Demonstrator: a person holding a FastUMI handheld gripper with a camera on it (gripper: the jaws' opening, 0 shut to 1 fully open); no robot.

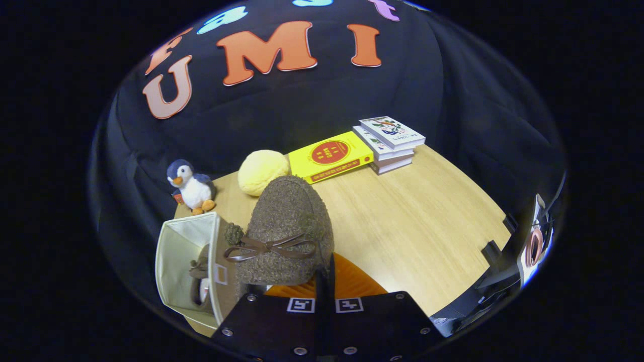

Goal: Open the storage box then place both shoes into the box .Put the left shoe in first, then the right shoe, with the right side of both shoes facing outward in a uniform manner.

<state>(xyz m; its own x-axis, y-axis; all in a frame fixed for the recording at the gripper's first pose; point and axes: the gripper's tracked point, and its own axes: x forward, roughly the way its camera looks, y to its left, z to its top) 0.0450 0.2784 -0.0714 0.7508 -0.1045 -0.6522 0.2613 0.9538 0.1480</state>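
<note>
A fuzzy brown shoe (284, 229) with a brown bow across its top is held up off the table, toe pointing away from me. My gripper (322, 281) is shut on the shoe's heel rim, its orange fingers (352, 281) pressed close together. Just left of the fingers stands the cream storage box (183, 241), open toward me. Inside it lies the other brown shoe (201, 279). The held shoe hangs beside the box's right wall and partly above it.
On the wooden table (427, 226) beyond the shoe are a penguin plush (191, 187), a yellow round plush (261, 171), a yellow book (329, 156) and a stack of white books (390, 143). Dark equipment (503, 271) sits at the table's right edge.
</note>
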